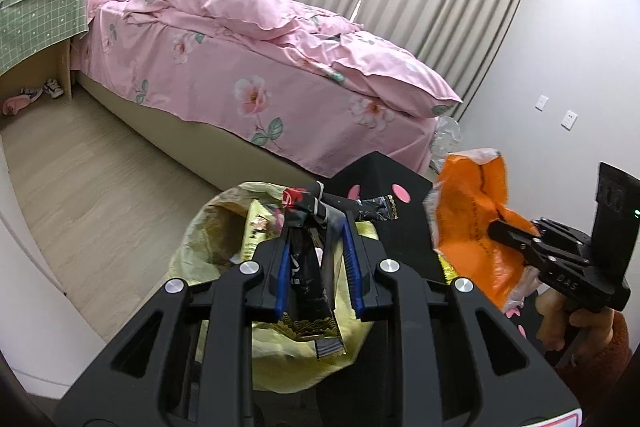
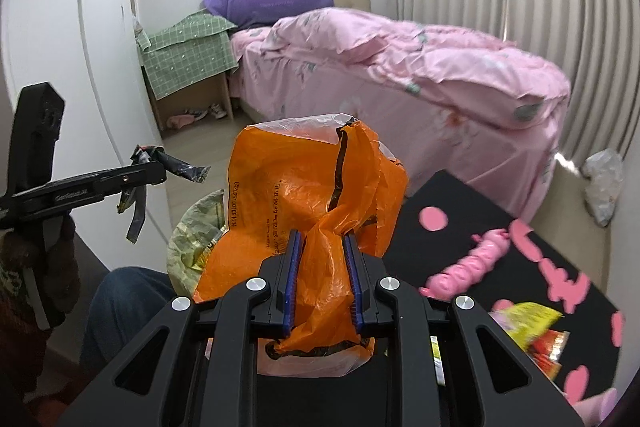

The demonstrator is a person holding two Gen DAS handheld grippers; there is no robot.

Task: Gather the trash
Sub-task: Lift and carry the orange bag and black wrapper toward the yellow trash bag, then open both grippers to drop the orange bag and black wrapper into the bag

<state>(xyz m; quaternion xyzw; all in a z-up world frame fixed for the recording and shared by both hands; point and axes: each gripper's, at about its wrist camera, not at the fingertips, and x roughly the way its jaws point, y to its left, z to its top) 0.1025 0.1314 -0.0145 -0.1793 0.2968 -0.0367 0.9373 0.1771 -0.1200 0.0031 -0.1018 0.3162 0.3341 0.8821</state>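
The right gripper (image 1: 516,233) reads "DAS" on its body; print on the orange bag (image 2: 280,195) is too small to read.

Black pink-spotted table (image 2: 460,203): pink toy (image 2: 472,263) near middle, yellow and red wrappers (image 2: 532,331) nearer camera than toy.

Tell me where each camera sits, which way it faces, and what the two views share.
Left wrist: on the left gripper, looking down its fingers, shut on dark wrappers above a yellow bag; bed beyond; right gripper and a hand at right.
Right wrist: on the right gripper, shut on an orange bag; left gripper, a gloved hand and a jeans leg at left.
Shared: bed, both bags, wrappers, black mat.
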